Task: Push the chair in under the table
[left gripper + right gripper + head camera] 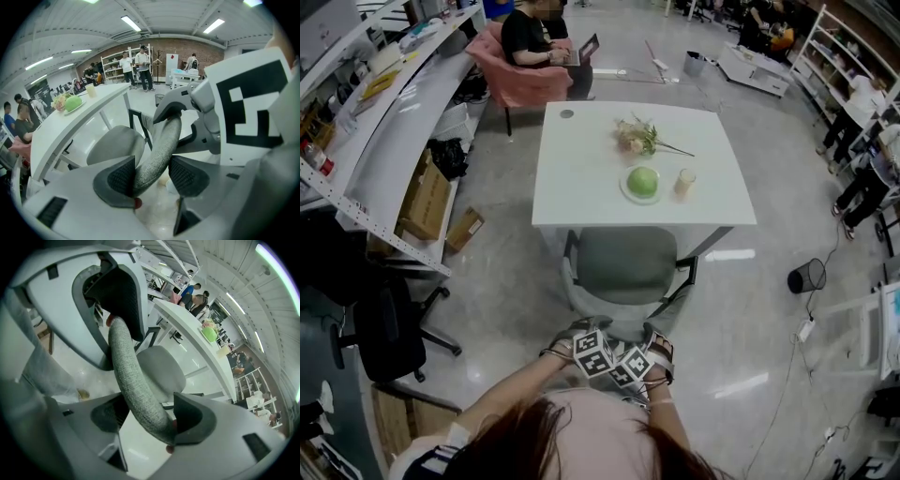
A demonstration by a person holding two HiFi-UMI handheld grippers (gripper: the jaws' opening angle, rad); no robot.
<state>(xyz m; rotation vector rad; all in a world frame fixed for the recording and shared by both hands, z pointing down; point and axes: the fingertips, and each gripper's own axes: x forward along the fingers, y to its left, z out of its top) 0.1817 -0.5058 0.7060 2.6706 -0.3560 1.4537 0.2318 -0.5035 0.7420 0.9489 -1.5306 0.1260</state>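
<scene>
The chair stands with its seat partly under the white table, backrest toward the person. The left gripper and the right gripper, side by side, each clamp the grey fabric top edge of the backrest.

White table dead ahead. A green ball sits on a plate just 6 o'clock of centre, with a pale cup at its 3 o'clock and a flower sprig at 12. There's a small grey disc at the 10 o'clock corner.
</scene>
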